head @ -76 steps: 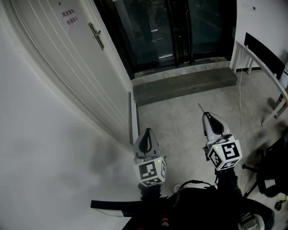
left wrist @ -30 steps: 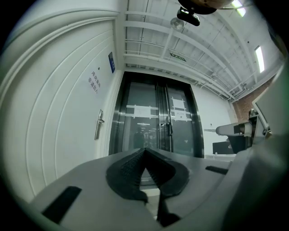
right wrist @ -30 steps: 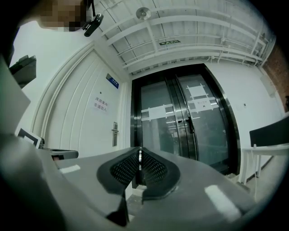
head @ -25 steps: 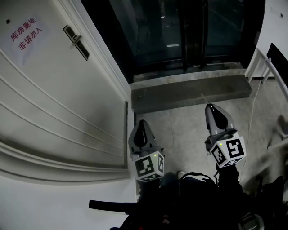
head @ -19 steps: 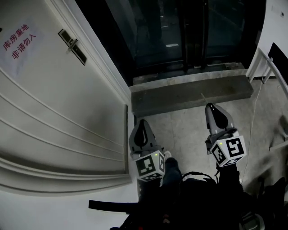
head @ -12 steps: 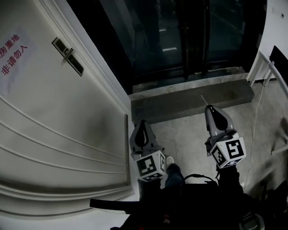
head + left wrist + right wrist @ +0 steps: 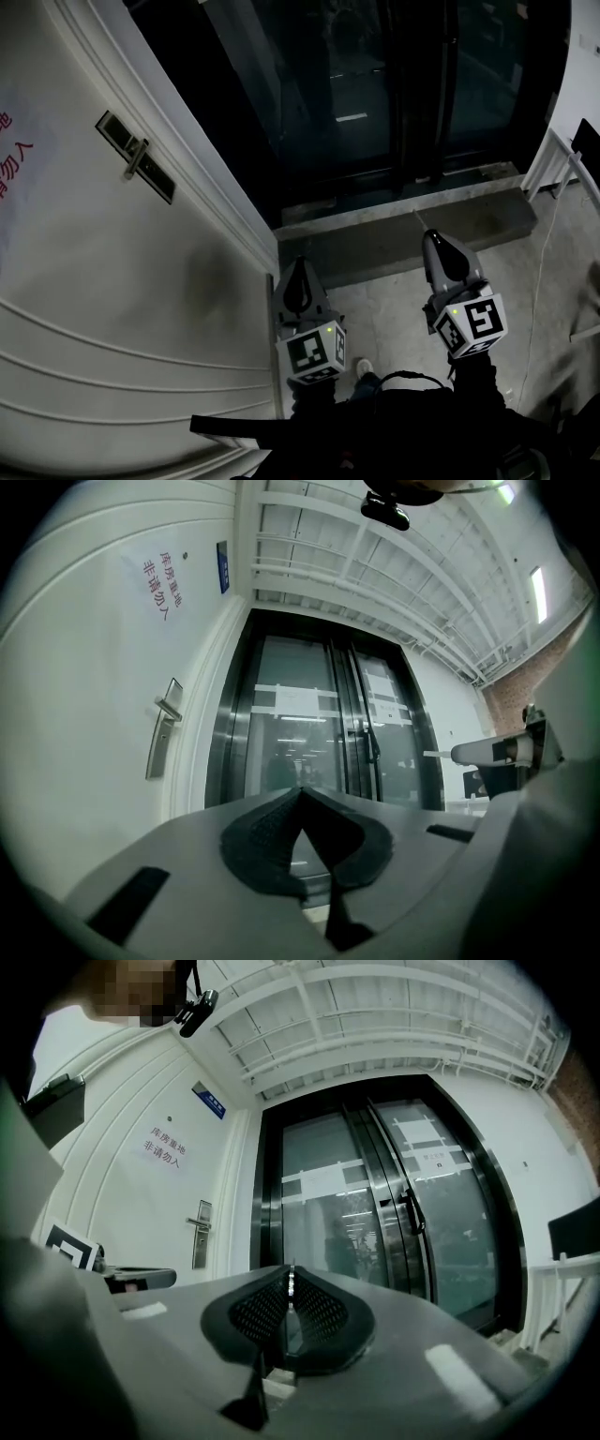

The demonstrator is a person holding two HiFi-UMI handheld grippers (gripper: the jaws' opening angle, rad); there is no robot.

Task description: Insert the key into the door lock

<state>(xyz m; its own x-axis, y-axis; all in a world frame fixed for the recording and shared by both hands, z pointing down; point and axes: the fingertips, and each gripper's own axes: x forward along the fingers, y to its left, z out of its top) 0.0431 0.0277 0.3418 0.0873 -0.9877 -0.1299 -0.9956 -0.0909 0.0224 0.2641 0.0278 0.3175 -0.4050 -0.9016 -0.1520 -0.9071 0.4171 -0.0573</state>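
Right gripper [image 7: 430, 236] pinches key [image 7: 418, 219]; lock [image 7: 137, 158] well apart

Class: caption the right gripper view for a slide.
Right gripper shut on a key, facing the door lock beside glass doors.

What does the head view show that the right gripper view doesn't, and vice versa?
Only the head view shows the person's shoe and the right gripper's own marker cube. Only the right gripper view shows the ceiling beams and the blue wall plate. Both show the door handle, the glass doors and the key in that gripper.
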